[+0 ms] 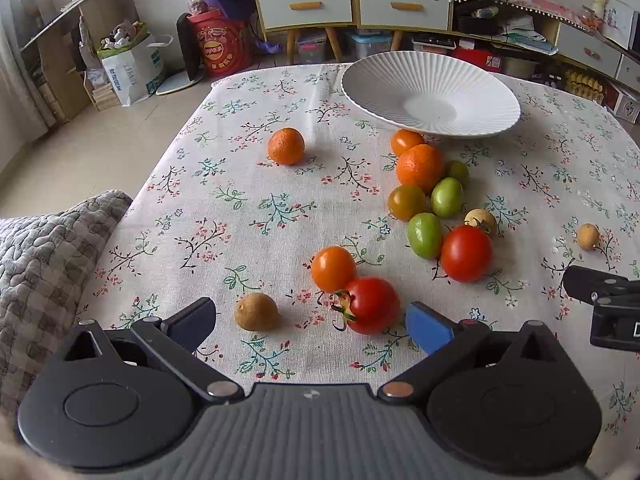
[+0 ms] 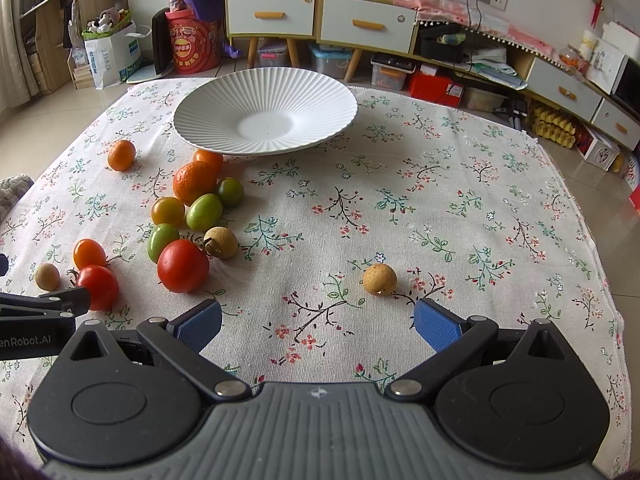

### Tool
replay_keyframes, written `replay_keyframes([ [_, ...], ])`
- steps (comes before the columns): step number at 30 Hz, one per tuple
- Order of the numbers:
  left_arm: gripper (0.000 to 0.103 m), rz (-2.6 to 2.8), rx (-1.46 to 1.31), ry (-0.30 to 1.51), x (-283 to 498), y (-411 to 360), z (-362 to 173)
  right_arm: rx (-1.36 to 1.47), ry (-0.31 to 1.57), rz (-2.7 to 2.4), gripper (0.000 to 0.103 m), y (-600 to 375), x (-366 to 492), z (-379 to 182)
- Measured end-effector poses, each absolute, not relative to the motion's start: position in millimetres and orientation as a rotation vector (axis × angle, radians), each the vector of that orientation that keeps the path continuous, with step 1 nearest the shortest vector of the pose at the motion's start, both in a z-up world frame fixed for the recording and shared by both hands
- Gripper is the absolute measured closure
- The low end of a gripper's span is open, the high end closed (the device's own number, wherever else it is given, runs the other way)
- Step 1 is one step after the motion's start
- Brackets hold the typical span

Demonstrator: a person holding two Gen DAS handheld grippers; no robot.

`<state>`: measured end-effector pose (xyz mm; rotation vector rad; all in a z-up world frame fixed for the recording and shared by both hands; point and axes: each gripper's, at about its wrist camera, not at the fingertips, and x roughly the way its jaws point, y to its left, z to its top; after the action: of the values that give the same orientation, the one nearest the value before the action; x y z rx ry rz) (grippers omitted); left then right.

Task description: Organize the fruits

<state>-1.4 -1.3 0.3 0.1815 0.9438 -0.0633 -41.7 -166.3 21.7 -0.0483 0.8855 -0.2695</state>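
A white ribbed plate [image 1: 430,92] [image 2: 266,110] stands empty at the far side of the floral tablecloth. Several loose fruits lie in front of it: oranges [image 1: 420,167], green fruits [image 1: 425,235], red tomatoes [image 1: 466,253]. My left gripper [image 1: 310,322] is open just above the cloth, with a brown longan [image 1: 256,312] and a red tomato [image 1: 372,305] between its fingers; it touches neither. My right gripper [image 2: 318,322] is open and empty, with a lone longan [image 2: 379,279] just ahead near its right finger. The left gripper's finger also shows in the right wrist view [image 2: 52,304].
A lone orange [image 1: 286,146] [image 2: 121,155] lies apart to the left. A quilted cushion [image 1: 48,256] adjoins the table's left edge. Cabinets [image 2: 320,20], boxes and a red drum [image 2: 192,42] stand on the floor beyond the table.
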Motion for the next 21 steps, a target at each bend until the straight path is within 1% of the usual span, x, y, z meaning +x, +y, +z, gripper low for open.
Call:
replay_keyframes([
  [12, 0.004, -0.076, 0.206, 0.930, -5, 6, 0, -0.047, 0.879, -0.223, 0.001, -161, -41, 18],
  [17, 0.004, -0.106, 0.179, 0.939, -7, 18, -1, -0.057, 0.841, -0.148, 0.001, -159, -43, 15],
  [21, 0.004, -0.150, 0.099, 0.969, -4, 32, -5, -0.066, 0.818, -0.099, 0.001, -154, -44, 10],
])
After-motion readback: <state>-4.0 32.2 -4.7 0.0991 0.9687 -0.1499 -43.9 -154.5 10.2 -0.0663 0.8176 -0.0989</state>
